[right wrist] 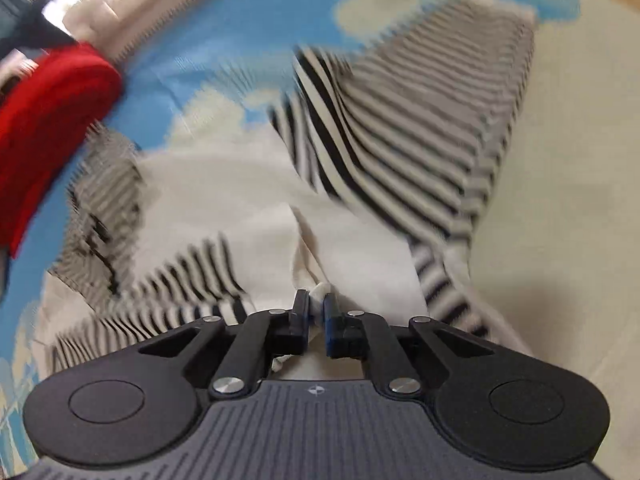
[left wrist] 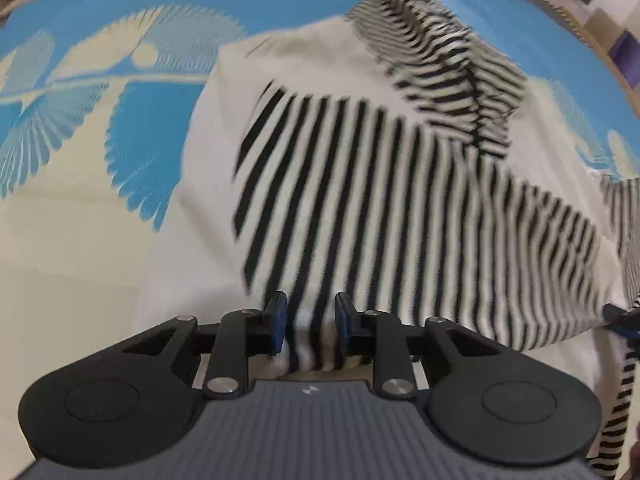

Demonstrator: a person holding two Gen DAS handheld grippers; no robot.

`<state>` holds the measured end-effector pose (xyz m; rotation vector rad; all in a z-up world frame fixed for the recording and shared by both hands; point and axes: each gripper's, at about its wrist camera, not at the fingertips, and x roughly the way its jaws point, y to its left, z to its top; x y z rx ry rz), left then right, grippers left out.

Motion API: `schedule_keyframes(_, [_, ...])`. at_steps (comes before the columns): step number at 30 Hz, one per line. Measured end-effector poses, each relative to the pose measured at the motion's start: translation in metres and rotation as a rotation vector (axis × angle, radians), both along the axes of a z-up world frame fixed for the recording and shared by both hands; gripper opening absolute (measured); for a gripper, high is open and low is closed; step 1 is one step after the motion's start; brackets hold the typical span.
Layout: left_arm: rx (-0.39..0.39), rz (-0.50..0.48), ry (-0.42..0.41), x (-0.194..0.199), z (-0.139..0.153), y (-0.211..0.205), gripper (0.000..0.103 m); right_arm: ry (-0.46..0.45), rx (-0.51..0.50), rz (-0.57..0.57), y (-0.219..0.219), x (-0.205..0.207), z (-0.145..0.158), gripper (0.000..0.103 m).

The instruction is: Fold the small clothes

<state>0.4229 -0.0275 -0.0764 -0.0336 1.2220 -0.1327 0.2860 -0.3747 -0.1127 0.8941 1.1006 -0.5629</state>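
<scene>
In the right wrist view, a red fabric bundle lies at upper left on the blue and cream leaf-patterned mat. The white garment with black stripes sprawls across the centre. The left hand-held gripper pinches its striped hem, jaws narrowly apart; the right hand-held gripper is nearly closed on a white fold.

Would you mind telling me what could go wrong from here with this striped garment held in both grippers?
1. The right gripper pinches only a thin white edge of the striped garment; it may slip out.
2. The left gripper has cloth bunched between fairly wide jaws, so its hold looks loose.
3. A sleeve lies crumpled on top and could get folded in crooked.
</scene>
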Motion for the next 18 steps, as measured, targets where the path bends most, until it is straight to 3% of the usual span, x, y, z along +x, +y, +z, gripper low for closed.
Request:
schedule_keyframes(3, [-0.030,-0.022,0.003,-0.003,0.000,-0.006,0.029,0.025,-0.047,-0.061,-0.001,-0.008,0.004,0.020])
schedule_keyframes(7, [-0.017,-0.051,0.009,-0.005,-0.004,-0.017,0.029,-0.081,-0.208,-0.065,0.004,-0.011,0.033,0.022])
schedule_keyframes(10, [-0.028,-0.055,0.014,-0.005,-0.006,-0.017,0.029,-0.176,-0.143,0.015,0.009,-0.003,0.035,0.024])
schedule_keyframes(11, [-0.021,-0.055,0.017,-0.005,-0.008,-0.018,0.029,-0.164,-0.082,0.060,0.010,0.002,0.027,0.025])
schedule_keyframes(13, [0.004,-0.057,0.023,-0.005,-0.010,-0.017,0.029,-0.051,-0.021,0.089,0.010,0.006,0.005,0.027])
schedule_keyframes(14, [0.015,-0.059,0.023,-0.006,-0.011,-0.018,0.029,0.012,-0.012,0.091,0.010,0.005,-0.006,0.022])
schedule_keyframes(16, [0.014,-0.064,0.013,-0.006,-0.008,-0.021,0.029,-0.018,-0.030,0.068,0.007,0.002,-0.004,0.022])
schedule_keyframes(18, [-0.018,-0.074,-0.003,-0.008,-0.003,-0.025,0.029,-0.032,-0.088,0.101,0.010,0.006,0.007,0.031])
